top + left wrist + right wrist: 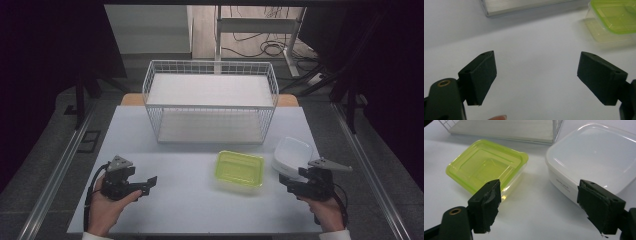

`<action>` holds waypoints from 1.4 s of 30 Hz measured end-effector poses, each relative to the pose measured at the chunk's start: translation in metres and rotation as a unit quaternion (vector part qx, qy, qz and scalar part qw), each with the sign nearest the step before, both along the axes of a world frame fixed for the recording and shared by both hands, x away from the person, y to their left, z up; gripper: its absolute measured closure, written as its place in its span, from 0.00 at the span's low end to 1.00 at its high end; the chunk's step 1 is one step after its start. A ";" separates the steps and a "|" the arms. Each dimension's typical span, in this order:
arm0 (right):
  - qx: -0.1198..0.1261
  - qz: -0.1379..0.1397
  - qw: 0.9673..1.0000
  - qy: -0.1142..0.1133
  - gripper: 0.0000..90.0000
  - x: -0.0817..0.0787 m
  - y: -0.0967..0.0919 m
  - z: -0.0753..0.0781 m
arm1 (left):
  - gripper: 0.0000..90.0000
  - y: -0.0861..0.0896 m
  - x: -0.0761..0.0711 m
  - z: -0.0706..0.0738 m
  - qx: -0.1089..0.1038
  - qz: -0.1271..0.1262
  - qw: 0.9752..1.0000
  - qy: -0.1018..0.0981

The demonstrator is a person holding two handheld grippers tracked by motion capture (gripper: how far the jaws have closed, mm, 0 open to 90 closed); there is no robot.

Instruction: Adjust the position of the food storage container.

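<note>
Both grippers spread empty; I'd square the right gripper [537, 205] across the white container [596, 152], probably lidded.

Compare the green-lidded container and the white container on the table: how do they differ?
The green-lidded container has a translucent yellow-green lid over a clear base; the white container is opaque white all over. The green-lidded container looks shallower, the white container taller. The green-lidded container sits near the table's middle, the white container to its right, nearest the right claw. Both are rounded rectangles, lidded and upright.
</note>
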State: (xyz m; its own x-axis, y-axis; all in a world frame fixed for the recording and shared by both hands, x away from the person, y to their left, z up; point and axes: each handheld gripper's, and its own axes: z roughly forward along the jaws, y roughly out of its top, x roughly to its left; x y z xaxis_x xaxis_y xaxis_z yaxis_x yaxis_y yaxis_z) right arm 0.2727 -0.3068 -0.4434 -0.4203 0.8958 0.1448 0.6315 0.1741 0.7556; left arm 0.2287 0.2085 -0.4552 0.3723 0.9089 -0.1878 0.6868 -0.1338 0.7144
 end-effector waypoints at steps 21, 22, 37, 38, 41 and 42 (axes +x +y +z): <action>-0.018 -0.002 0.999 0.027 0.34 0.000 0.003 0.007 | 0.16 -0.007 -0.003 0.009 -0.022 -0.024 0.999 0.005; -0.016 -0.003 0.999 0.031 0.35 0.000 0.005 0.007 | 0.16 -0.006 -0.003 0.008 -0.025 -0.025 0.999 0.008; -0.027 0.003 0.997 0.074 0.66 0.019 0.004 0.001 | 0.16 0.000 0.004 -0.007 -0.025 -0.004 0.999 0.038; -0.030 0.004 0.996 0.078 0.69 0.020 0.007 0.001 | 0.16 -0.001 0.004 -0.007 -0.025 -0.006 0.999 0.037; -0.045 0.003 0.995 0.084 0.72 0.021 0.012 -0.001 | 0.16 -0.001 0.004 -0.006 -0.025 -0.004 0.999 0.037; -0.047 0.004 0.995 0.087 0.74 0.022 0.014 -0.002 | 0.16 -0.001 0.005 -0.006 -0.026 -0.005 0.999 0.037</action>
State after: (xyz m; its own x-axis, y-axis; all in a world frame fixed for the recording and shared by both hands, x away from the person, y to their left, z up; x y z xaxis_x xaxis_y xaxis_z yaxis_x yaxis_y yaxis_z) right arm 0.2946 -0.2930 -0.4454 -0.4043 0.9052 0.1309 0.7492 0.2456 0.6151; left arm 0.2332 0.2077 -0.4607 0.3639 0.8938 -0.2619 0.7375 -0.1047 0.6672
